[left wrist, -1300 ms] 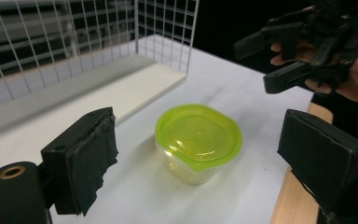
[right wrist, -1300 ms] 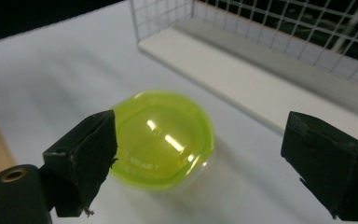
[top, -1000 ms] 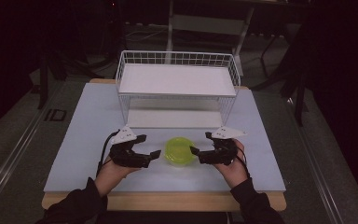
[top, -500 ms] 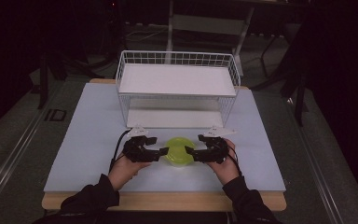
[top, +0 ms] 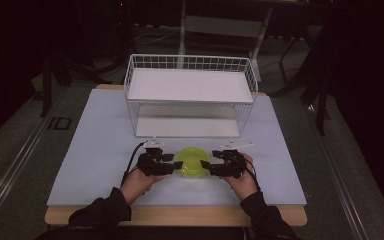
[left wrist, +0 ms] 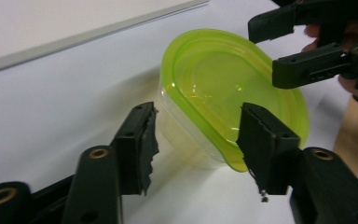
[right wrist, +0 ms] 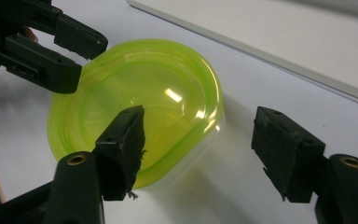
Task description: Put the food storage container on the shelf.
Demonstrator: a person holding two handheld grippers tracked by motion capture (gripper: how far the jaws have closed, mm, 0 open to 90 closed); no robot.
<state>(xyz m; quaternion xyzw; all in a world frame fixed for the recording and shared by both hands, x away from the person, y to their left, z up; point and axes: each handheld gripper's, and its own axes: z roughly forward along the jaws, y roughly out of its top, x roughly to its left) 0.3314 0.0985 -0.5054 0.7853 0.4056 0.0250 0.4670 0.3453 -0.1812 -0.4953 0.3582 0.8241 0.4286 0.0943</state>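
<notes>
Green-lidded clear container (top: 192, 161) sits on the table (top: 95, 150) between both tools. Left tool (top: 166, 164) gapes at its near-left edge, ungripped; right tool (top: 210, 166) likewise spread wide. Beyond: white wire rack (top: 190, 95).

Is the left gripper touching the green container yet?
Cannot tell. In the left gripper view the open left gripper straddles the green container; one jaw overlaps its lid rim, but contact isn't plain.
</notes>
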